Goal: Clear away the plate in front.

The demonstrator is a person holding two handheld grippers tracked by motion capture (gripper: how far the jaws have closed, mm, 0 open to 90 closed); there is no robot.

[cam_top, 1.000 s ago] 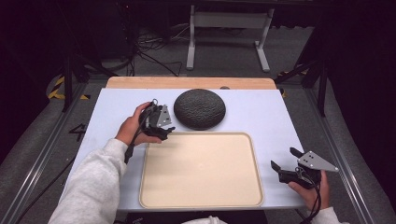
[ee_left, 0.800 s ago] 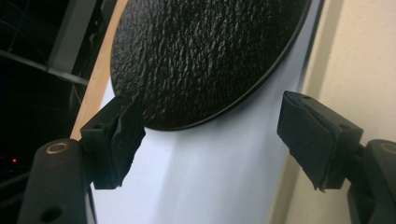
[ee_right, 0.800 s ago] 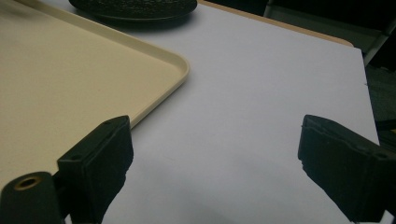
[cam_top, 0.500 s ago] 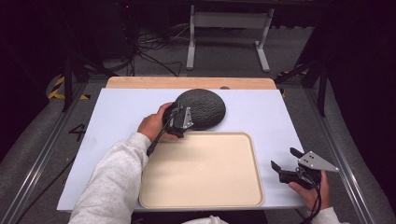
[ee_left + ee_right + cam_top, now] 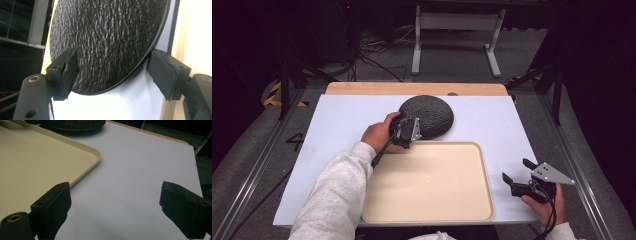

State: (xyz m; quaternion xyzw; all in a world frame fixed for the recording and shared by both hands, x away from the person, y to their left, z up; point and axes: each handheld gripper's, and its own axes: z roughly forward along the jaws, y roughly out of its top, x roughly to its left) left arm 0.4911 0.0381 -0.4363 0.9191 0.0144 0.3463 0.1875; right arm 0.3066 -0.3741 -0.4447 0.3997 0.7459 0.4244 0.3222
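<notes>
Black dome-shaped object (image 5: 428, 116), rough pebbled surface, sits on the white table sheet (image 5: 337, 130) at the far middle, just beyond the far edge of the beige tray (image 5: 432, 185). Round in outline from the high view, so no long axis to record; domed side faces up, flat rim down on the sheet. In the left gripper view the camera is rolled, so the dome (image 5: 107, 42) reads as a tilted disc, its upper part cut off by the frame edge. Underside not visible. What it is made of: cannot tell.

Left gripper (image 5: 408, 131) is at the dome's near-left edge, partly masked by the hand (image 5: 377, 135) and the grey plate. Its jaws have just been closing and now straddle the rim: left pad (image 5: 70, 72) overlaps the textured surface, right pad (image 5: 162, 72) stands just off the rim with white sheet showing between. Contact on the left pad is hard to judge; no grip confirmed.

Right gripper (image 5: 519, 176) rests at the near right, beside the tray, well apart from the dome. Jaws wide apart, nothing between them but bare sheet (image 5: 130, 182); tray corner (image 5: 96, 155) at left.
</notes>
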